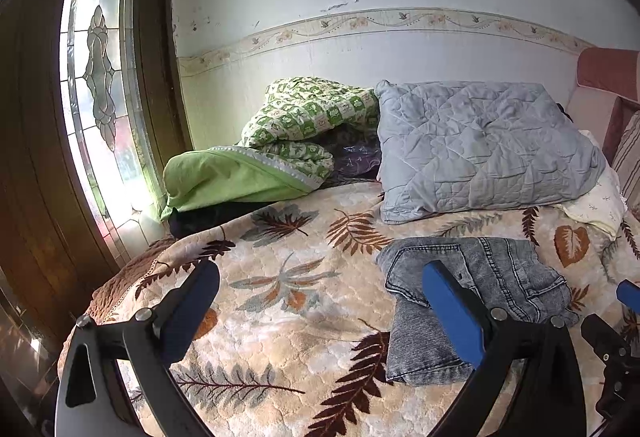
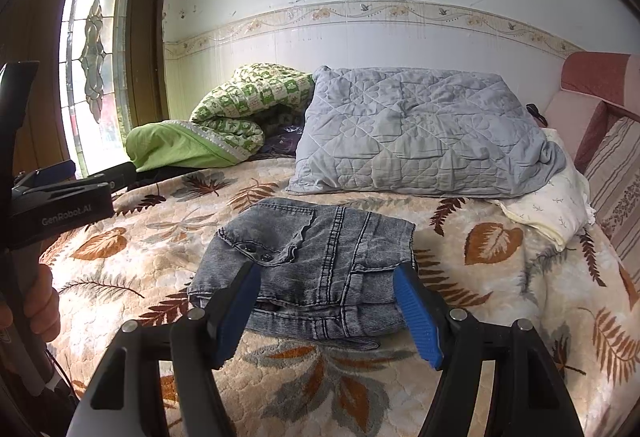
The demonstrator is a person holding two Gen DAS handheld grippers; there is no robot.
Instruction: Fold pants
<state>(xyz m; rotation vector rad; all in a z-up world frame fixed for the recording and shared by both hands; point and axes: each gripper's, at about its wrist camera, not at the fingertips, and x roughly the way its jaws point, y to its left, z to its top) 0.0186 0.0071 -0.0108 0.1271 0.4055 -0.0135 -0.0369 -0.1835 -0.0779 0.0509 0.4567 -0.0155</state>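
– Where were the pants?

– The grey washed-denim pants (image 2: 312, 269) lay folded into a compact bundle on the cream leaf-patterned bedspread (image 2: 500, 297), toward its near edge, waistband and two dark snap buttons facing up. In the left wrist view the same bundle (image 1: 480, 289) sat to the right of the middle.

– And the claws?

– The right gripper (image 2: 326, 313) hung over the near edge of the bundle with its blue-padded fingers (image 2: 418, 321) spread wide, one at each side of the folded denim, pinching nothing (whether the pads grazed the cloth, I could not tell). The left gripper (image 1: 320, 305) was likewise spread apart and held nothing, over bare bedspread (image 1: 280, 337), its right finger (image 1: 452, 309) overlapping the left side of the pants in the view.

– What else was on the bed?

– At the far edge, against the white wall, a pale blue quilted pillow (image 2: 416, 141) lay just behind the pants, and to its left a rumpled green-and-white checked quilt (image 2: 224, 117). A wooden door with a leaded glass pane (image 2: 96, 49) stood beyond the left far corner
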